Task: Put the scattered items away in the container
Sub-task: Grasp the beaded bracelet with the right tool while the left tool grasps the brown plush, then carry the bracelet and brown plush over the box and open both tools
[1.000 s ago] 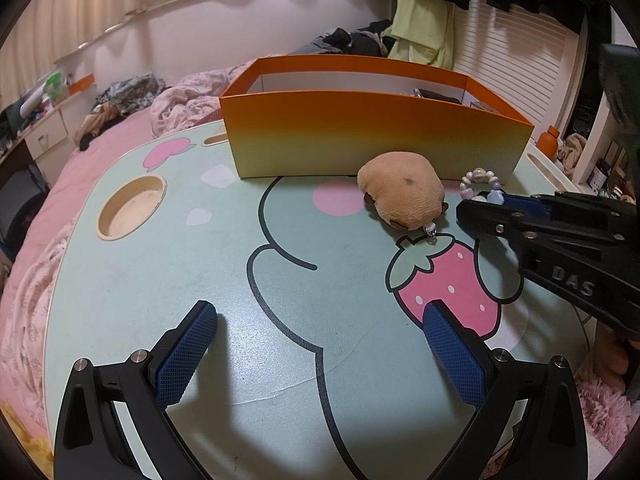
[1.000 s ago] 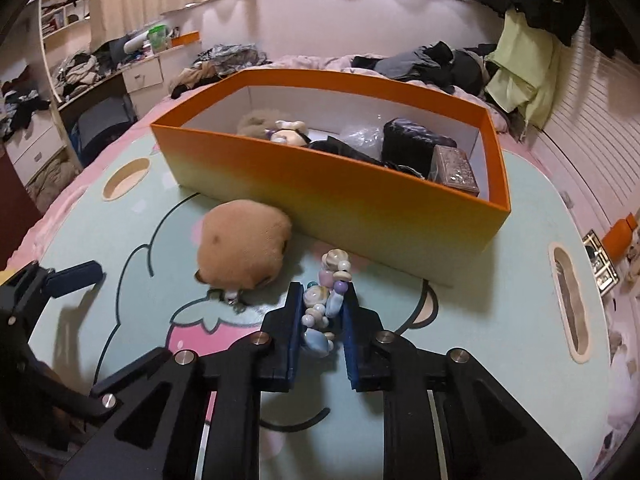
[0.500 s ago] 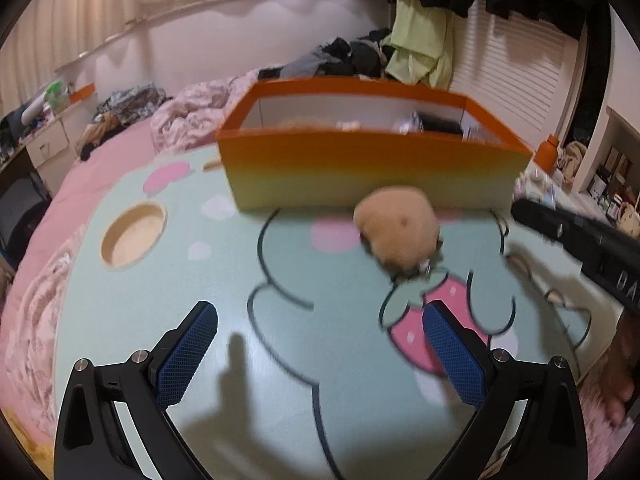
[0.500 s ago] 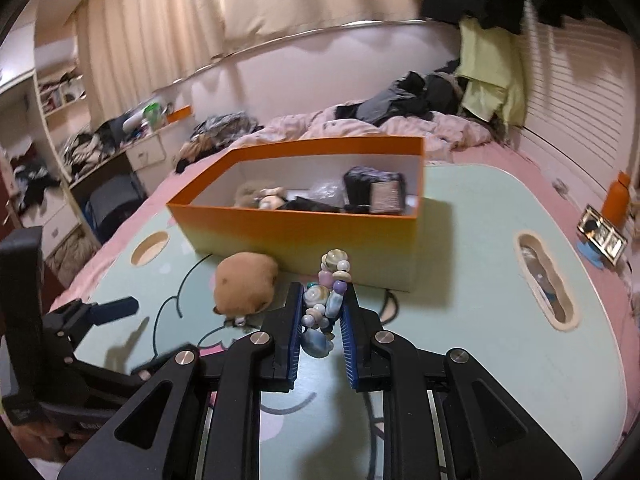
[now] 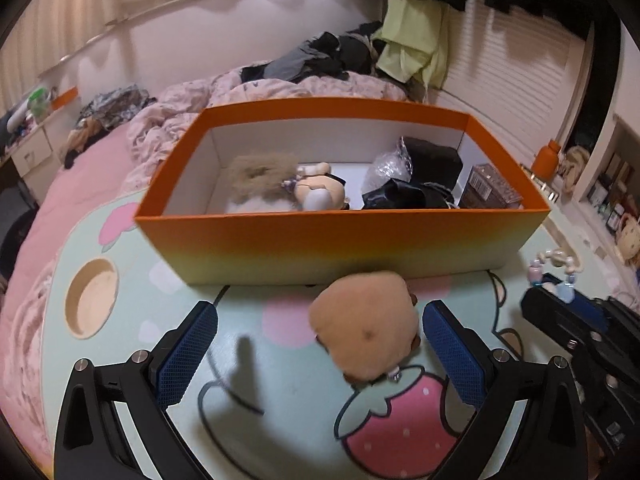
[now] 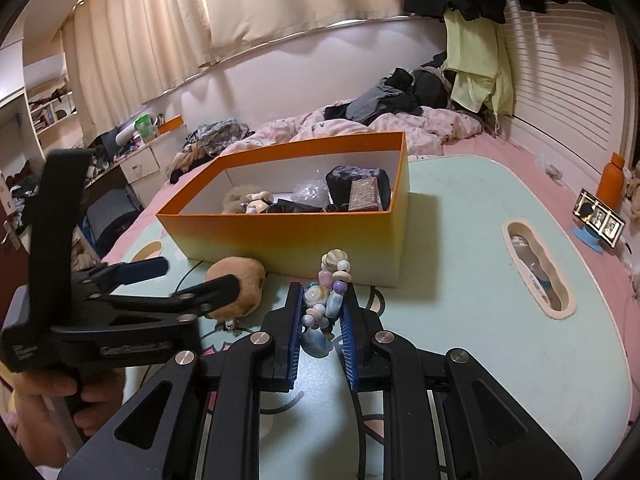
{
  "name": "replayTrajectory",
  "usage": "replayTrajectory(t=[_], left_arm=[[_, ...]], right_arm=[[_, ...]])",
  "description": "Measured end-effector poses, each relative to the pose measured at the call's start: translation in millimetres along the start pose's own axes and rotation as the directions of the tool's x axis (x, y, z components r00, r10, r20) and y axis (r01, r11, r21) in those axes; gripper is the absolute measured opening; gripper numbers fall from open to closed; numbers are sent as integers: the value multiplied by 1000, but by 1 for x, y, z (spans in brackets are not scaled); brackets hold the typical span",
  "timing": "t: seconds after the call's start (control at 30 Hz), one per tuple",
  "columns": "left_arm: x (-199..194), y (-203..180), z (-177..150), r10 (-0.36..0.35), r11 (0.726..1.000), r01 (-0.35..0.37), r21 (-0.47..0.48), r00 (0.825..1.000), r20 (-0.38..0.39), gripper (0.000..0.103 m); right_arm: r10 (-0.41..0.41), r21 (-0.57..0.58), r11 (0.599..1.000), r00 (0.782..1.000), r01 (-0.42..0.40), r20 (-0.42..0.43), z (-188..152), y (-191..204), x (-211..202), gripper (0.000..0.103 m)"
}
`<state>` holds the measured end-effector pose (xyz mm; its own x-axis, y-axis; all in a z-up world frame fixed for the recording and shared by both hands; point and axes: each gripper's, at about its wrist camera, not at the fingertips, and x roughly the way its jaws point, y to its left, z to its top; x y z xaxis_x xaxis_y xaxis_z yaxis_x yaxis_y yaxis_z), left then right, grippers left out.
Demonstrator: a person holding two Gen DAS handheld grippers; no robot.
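Note:
The orange box (image 5: 340, 236) stands on the mint cartoon table (image 5: 280, 420) and holds several items. A brown plush toy (image 5: 366, 336) lies in front of it, between the wide-apart blue pads of my left gripper (image 5: 320, 344), nearer the right pad; neither pad presses on it. My right gripper (image 6: 320, 312) is shut on a pastel bead bracelet (image 6: 326, 300), held above the table near the box's front corner (image 6: 288, 236). The right wrist view shows the left gripper (image 6: 188, 280) straddling the plush (image 6: 240, 288). The left wrist view shows the right gripper (image 5: 554, 284) with the bracelet (image 5: 558, 262) at far right.
The table has a round cutout (image 5: 92, 298) at left and a long slot cutout (image 6: 536, 268) at right. A bed with pink bedding and heaped clothes lies behind the box. A photo frame (image 6: 600, 218) and an orange bottle (image 6: 612, 178) stand off the right edge.
My left gripper has moved forward to the box, and the plush now lies between its fingers. My right gripper lifted the bracelet off the table, rolled, then stayed put.

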<state>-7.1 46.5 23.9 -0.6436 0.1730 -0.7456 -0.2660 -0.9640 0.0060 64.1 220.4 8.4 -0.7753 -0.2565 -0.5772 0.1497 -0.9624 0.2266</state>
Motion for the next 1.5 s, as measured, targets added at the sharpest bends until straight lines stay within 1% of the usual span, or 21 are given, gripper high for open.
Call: replayTrajectory(t=[0.03, 0.07, 0.1, 0.13, 0.17, 0.23, 0.37, 0.53, 0.6, 0.7, 0.83, 0.87, 1.03, 1.1, 1.17, 1.3, 1.37, 1.4, 1.43, 1.47, 1.5], left_arm=[[3, -2, 0, 9, 1000, -9, 10, 1000, -5, 98], [6, -3, -1, 9, 1000, -8, 17, 1000, -9, 79], [9, -3, -3, 1, 1000, -1, 19, 1000, -24, 65], [9, -3, -4, -13, 1000, 14, 17, 1000, -22, 46], [7, -2, -6, -24, 1000, 24, 19, 1000, -12, 32], [1, 3, -9, -31, 999, 31, 21, 1000, 3, 32], [-21, 13, -12, -11, 1000, 10, 11, 997, 77, 32], [-50, 28, -7, -26, 999, 28, -15, 989, 146, 32], [-63, 34, 1, -29, 999, 34, -24, 983, 183, 32], [-84, 43, 19, -53, 998, 62, -30, 967, 249, 32], [-95, 46, 40, -22, 1000, 27, -13, 954, 300, 32], [-96, 47, 47, -27, 999, 33, -12, 952, 306, 32], [-84, 56, 80, -87, 994, 102, -38, 955, 285, 32], [-71, 55, 91, -86, 994, 101, -44, 961, 263, 32], [-56, 51, 99, -77, 995, 90, -45, 968, 238, 32], [-22, 43, 106, -70, 996, 79, -49, 982, 174, 33], [-8, 43, 106, -67, 995, 76, -64, 989, 135, 38], [-2, 45, 105, -79, 994, 88, -71, 990, 116, 40], [-1, 47, 102, -91, 992, 100, -75, 990, 110, 49], [0, 50, 98, -103, 990, 112, -83, 989, 109, 66], [0, 52, 94, -104, 990, 115, -87, 988, 113, 73]], right_arm=[[-2, 1, 1000, 1000, 2, 1, 0, -1, 0, 19], [-3, 3, 1000, 1000, 3, 2, -1, -1, -1, 19], [-2, 6, 1000, 1000, 2, 1, -1, -2, -1, 19], [-2, 8, 1000, 1000, 2, -1, -1, -3, 0, 19], [-1, 11, 1000, 1000, 1, -3, -1, -3, 0, 19], [-2, 14, 1000, 1000, 2, -2, -1, -4, -1, 19], [-2, 11, 1000, 1000, 2, 1, 0, -2, -2, 19], [-4, 7, 1000, 1000, 4, 5, 3, -3, -3, 19], [-6, 5, 1000, 1000, 6, 12, 6, -3, -4, 19], [-5, -3, 1000, 1000, 5, 27, 13, -2, -7, 19], [17, -10, 1000, 999, -17, 47, 29, -2, -10, 19], [25, -9, 1000, 998, -25, 55, 34, -2, -11, 19], [68, -22, 998, 995, -67, 74, 71, 0, -10, 19], [77, -33, 997, 995, -75, 67, 86, 3, -2, 19], [91, -46, 995, 995, -89, 35, 100, 8, 9, 19], [106, -44, 993, 994, -107, -22, 114, 16, 39, 19], [92, -39, 995, 994, -94, -58, 116, 18, 57, 19], [80, -33, 996, 993, -83, -81, 116, 18, 66, 20], [67, -23, 997, 992, -70, -105, 115, 17, 75, 22], [54, -8, 998, 991, -55, -126, 113, 15, 82, 27], [41, 6, 999, 990, -40, -132, 112, 13, 86, 31]])
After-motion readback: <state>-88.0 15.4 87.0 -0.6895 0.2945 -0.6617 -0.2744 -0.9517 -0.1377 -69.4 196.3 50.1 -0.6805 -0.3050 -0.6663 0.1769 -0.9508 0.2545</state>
